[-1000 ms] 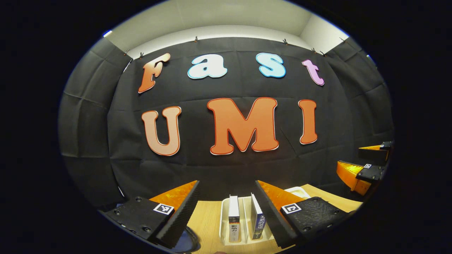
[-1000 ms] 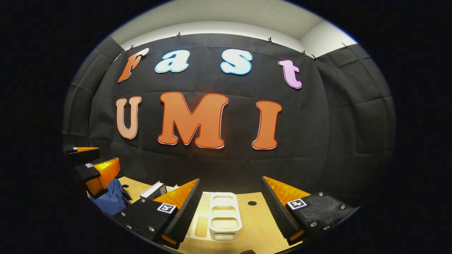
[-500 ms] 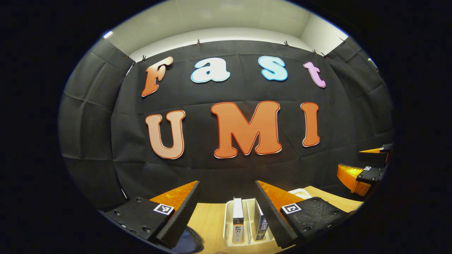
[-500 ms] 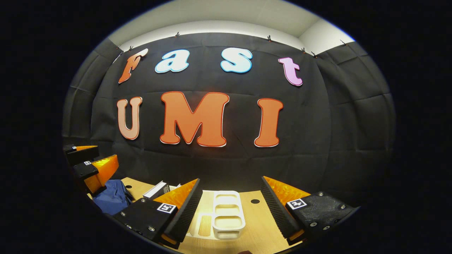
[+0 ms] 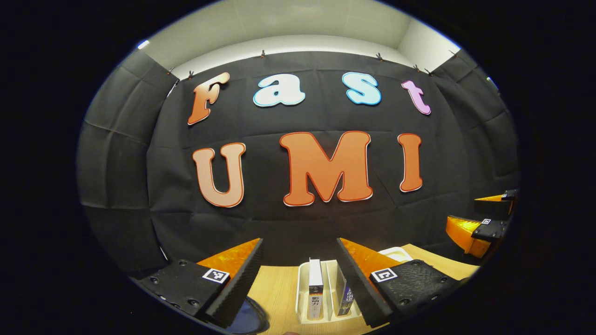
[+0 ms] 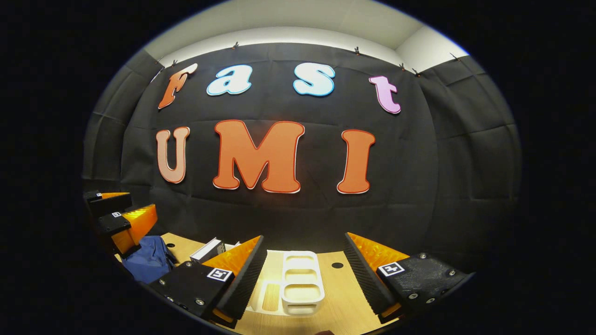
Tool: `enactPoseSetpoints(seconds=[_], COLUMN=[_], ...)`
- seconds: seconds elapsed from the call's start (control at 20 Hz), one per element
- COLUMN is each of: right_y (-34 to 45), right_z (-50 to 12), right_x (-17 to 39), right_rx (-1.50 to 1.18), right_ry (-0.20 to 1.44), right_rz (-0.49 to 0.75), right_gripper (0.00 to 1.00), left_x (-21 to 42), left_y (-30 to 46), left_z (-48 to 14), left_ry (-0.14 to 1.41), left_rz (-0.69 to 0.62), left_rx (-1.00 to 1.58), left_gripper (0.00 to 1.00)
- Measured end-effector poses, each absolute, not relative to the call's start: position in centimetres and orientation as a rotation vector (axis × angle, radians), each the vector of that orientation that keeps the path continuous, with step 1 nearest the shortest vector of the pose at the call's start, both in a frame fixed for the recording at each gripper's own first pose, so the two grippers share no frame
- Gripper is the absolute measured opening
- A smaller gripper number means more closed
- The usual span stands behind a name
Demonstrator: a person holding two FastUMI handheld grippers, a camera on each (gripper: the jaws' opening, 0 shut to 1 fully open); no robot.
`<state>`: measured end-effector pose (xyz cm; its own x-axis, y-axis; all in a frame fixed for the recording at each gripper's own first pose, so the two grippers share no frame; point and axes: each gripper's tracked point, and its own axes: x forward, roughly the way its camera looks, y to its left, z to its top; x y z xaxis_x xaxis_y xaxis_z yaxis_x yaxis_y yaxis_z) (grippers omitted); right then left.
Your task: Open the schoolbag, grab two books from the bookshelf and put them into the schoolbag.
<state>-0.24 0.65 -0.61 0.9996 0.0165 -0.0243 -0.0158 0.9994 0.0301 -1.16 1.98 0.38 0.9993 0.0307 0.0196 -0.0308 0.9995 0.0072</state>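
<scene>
A white bookshelf rack (image 5: 301,291) stands on the wooden table just beyond my left gripper (image 5: 299,242), which is open and holds nothing. Two books stand upright in it: a white-spined book (image 5: 315,291) and a blue-spined book (image 5: 347,294), the latter partly hidden by my right-hand finger. The blue schoolbag (image 5: 247,320) peeks out under the left finger; the right gripper view has the schoolbag (image 6: 148,261) at lower left, under the left gripper (image 6: 122,218). My right gripper (image 6: 305,239) hangs open and empty. A white book (image 6: 208,249) leans behind its left finger.
An empty white organiser (image 6: 300,284) with several compartments sits on the table (image 6: 344,298) under my right gripper; a corner of the organiser (image 5: 396,253) shows in the left gripper view. A small round hole (image 6: 337,265) marks the tabletop. The right gripper (image 5: 479,228) hovers at far right.
Both views have shifted only slightly; the rack with the books now sits a little more to the right in the left gripper view. Both grippers stay open.
</scene>
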Motion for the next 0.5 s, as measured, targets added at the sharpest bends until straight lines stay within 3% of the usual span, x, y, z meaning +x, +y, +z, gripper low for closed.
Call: enactPoseSetpoints(seconds=[0.5], right_y=[0.53], right_z=[-0.98], right_x=[-0.19], right_rx=[0.009], right_ry=[0.031], right_rz=[0.018], right_gripper=[0.98], left_x=[-1.51], left_y=[2.36], left_z=[0.09], left_ry=[-0.017], left_rz=[0.045], left_rx=[0.01], left_gripper=[0.95])
